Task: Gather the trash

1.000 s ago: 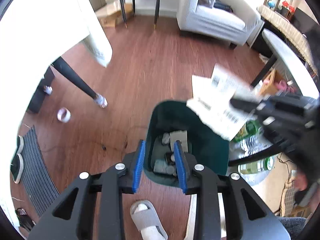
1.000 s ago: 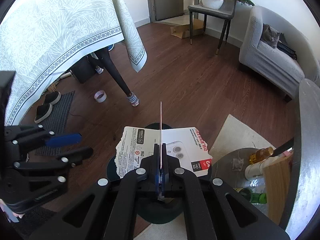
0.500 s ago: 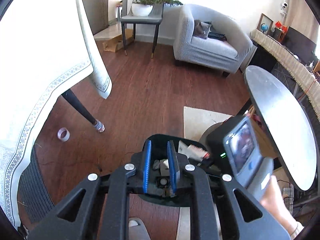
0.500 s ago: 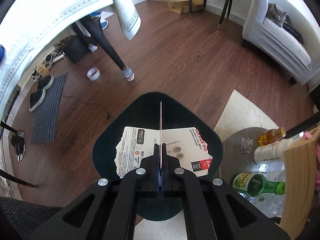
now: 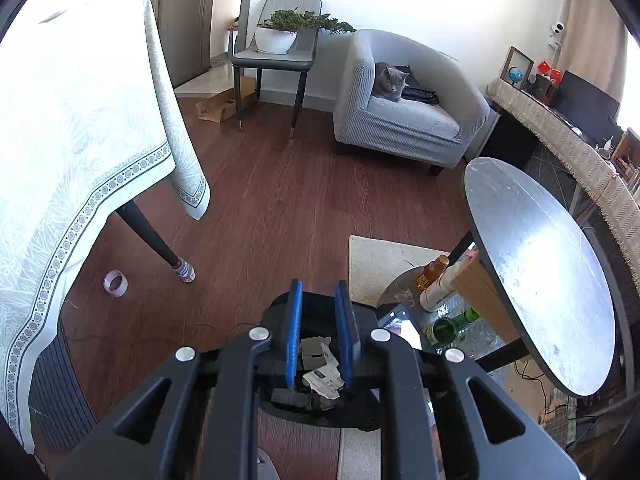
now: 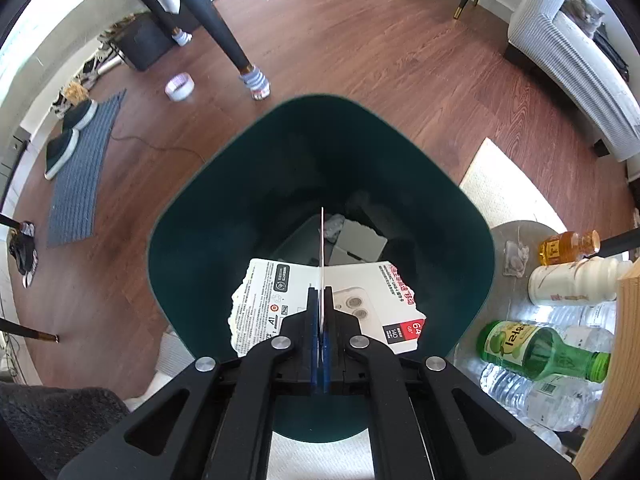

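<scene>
A dark green trash bin point(image 6: 192, 216) stands on the wood floor, with several paper scraps point(image 6: 356, 240) inside. My right gripper point(image 6: 321, 300) is shut on a torn white cardboard package point(image 6: 264, 296) with red print and holds it just over the bin's mouth. My left gripper point(image 5: 319, 320) is open and empty, above the near side of the bin point(image 5: 360, 416); scraps point(image 5: 320, 364) show between its blue pads.
A tape roll point(image 6: 179, 86) lies by a table leg point(image 6: 224, 36). Bottles point(image 6: 540, 348) stand under a round side table point(image 5: 536, 264) on the right. A grey mat with shoes point(image 6: 72, 152) is left. An armchair with a cat point(image 5: 394, 80) is at the back.
My right gripper has lowered the package over the bin's mouth. My left gripper has risen and pulled back, so the bin sits lower in its view.
</scene>
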Demonstrator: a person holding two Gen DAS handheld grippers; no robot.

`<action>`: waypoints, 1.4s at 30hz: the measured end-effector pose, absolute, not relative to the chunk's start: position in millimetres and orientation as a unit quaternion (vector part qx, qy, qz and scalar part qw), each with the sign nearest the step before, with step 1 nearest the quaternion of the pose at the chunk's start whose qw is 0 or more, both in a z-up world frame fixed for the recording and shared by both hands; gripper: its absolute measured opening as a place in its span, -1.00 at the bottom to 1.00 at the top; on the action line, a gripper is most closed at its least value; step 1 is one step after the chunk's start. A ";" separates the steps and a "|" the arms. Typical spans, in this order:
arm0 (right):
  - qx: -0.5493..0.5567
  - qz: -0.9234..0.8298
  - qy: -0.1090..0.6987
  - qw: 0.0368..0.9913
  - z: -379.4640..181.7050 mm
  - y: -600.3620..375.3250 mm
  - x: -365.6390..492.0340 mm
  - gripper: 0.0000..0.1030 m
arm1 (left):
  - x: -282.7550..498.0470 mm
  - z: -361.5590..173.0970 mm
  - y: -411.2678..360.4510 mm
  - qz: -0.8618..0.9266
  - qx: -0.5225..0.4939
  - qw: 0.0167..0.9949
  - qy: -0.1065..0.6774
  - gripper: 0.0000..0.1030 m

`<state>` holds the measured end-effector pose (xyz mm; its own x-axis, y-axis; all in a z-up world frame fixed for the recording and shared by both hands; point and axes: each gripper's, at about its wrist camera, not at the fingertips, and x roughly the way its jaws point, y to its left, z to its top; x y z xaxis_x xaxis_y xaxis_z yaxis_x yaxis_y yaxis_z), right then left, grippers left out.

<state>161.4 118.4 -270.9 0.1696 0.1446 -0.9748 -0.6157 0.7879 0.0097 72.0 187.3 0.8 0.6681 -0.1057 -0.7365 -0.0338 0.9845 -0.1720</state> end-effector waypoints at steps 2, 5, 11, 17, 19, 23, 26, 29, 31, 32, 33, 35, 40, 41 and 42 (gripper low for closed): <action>-0.200 0.255 0.601 0.730 -277.7 118.3 160.2 -0.76 | 71.7 2.2 187.4 -0.021 -0.090 0.910 0.405 -0.58; -0.207 0.250 0.604 0.728 -286.0 118.3 158.6 -0.01 | 72.2 5.6 185.4 -0.025 -0.101 0.910 0.402 -0.55; -0.232 0.249 0.609 0.717 -294.2 121.9 148.9 0.04 | 69.4 15.7 175.7 -0.042 -0.087 0.918 0.385 -0.26; -0.223 0.266 0.580 0.737 -262.6 117.9 134.2 0.28 | 53.7 44.1 167.1 -0.062 -0.084 0.941 0.322 0.17; -0.220 0.275 0.563 0.747 -246.4 118.3 126.8 0.34 | 47.7 52.6 161.6 -0.067 -0.076 0.946 0.309 0.29; -0.212 0.291 0.523 0.773 -206.6 117.6 112.4 0.44 | 30.6 63.9 157.6 -0.077 -0.083 0.949 0.293 0.50; -0.195 0.298 0.487 0.798 -173.8 111.1 106.2 0.63 | 17.7 71.3 159.4 -0.058 -0.080 0.955 0.281 0.60; -0.170 0.302 0.445 0.826 -140.7 97.6 100.2 0.65 | 3.6 80.7 160.3 -0.039 -0.077 0.960 0.268 0.68; -0.168 0.304 0.417 0.840 -118.6 91.2 94.3 0.68 | -8.2 86.8 160.1 -0.028 -0.075 0.963 0.259 0.71; -0.170 0.303 0.402 0.847 -107.6 86.9 90.4 0.75 | -12.2 89.4 158.8 -0.025 -0.074 0.963 0.257 0.75; -0.171 0.302 0.392 0.852 -99.1 83.7 87.4 0.78 | -17.7 91.4 157.9 -0.020 -0.073 0.964 0.256 0.78; -0.166 0.302 0.376 0.860 -83.9 74.9 80.5 0.78 | -27.4 94.1 153.6 -0.017 -0.068 0.964 0.255 0.79; -0.150 0.290 0.342 0.881 -52.8 42.8 58.6 0.85 | -47.0 89.4 143.0 -0.013 -0.039 0.964 0.263 0.83; -0.145 0.288 0.337 0.885 -47.5 35.3 54.8 0.86 | -50.7 86.5 141.0 -0.017 -0.036 0.963 0.268 0.83; -0.136 0.286 0.333 0.889 -41.7 24.6 50.0 0.87 | -53.4 84.3 140.2 -0.017 -0.035 0.962 0.271 0.83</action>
